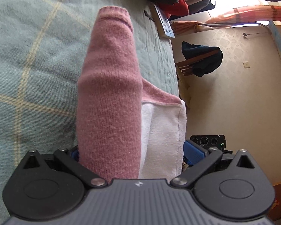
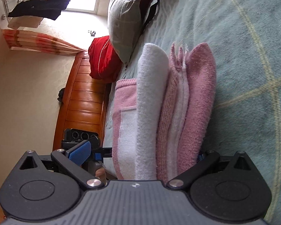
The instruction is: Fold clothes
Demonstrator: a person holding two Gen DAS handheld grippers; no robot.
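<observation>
A pink knitted sweater [image 1: 108, 97] with a white fleecy lining [image 1: 161, 131] is filling the centre of both views, folded into a thick bundle lying on a grey-green plaid blanket [image 1: 28, 65].

In the left wrist view, the left gripper [image 1: 133, 161] is standing with its jaws spread wide around the near end of the bundle; a blue pad [image 1: 193, 152] is showing at lower right beside the white lining, while the other pad is mostly hidden behind the pink knit at lower centre. Whether the pads are pressing the cloth cannot be told.

In the right wrist view, the right gripper [image 2: 140, 155] is likewise sitting with its jaws wide apart, the stacked layers of the sweater [image 2: 193, 103] running between them. One blue pad [image 2: 80, 152] is standing clear of the cloth at lower left; the opposite pad is nearly hidden behind the pink fold at lower right.

A grey pillow [image 2: 124, 22] and a red garment [image 2: 103, 58] are lying at upper centre of the right wrist view, beside a wooden headboard [image 2: 82, 101].
</observation>
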